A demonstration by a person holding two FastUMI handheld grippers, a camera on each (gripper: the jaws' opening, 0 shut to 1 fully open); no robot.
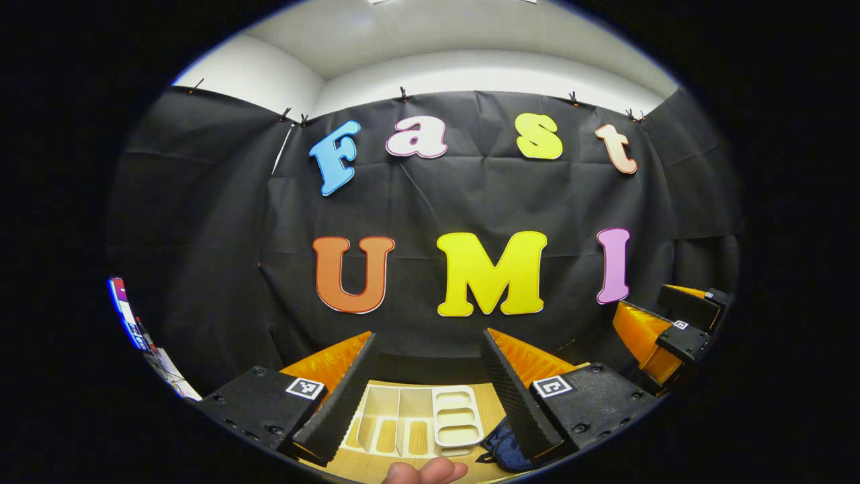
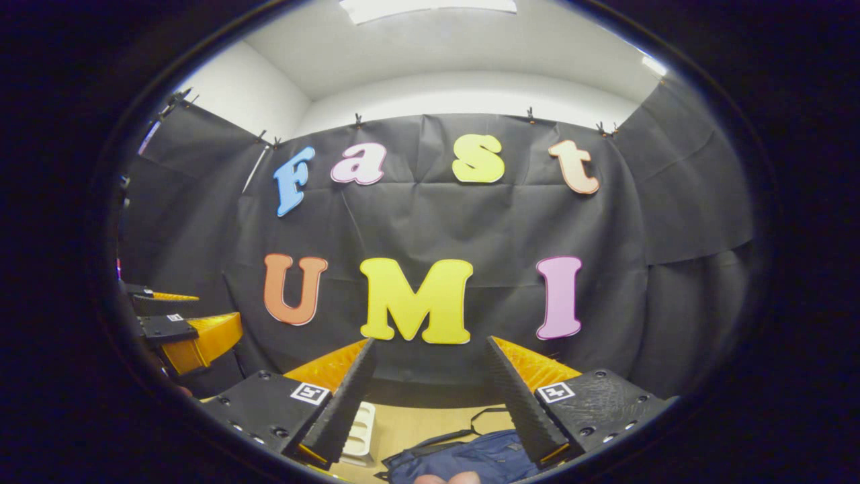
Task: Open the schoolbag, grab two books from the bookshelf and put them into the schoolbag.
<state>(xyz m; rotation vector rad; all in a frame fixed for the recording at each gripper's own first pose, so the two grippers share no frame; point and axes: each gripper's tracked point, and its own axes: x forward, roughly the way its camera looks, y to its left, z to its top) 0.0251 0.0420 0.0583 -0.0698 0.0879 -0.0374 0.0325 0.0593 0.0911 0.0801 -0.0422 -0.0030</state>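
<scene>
You look to be at the very start: both grippers hover above the bench, pointed at the booth wall, and neither holds anything. Your left gripper has its fingers spread wide with only air between them, and your right gripper stands just as wide. The schoolbag, dark blue soft cloth with a thin black strap, lies slumped at the near edge of the bench, under the right gripper; whether its zip is open you cannot tell. A pale slotted bookshelf lies flat beside it, toward the left gripper. Opening the bag and fetching both books appear still undone.
</scene>
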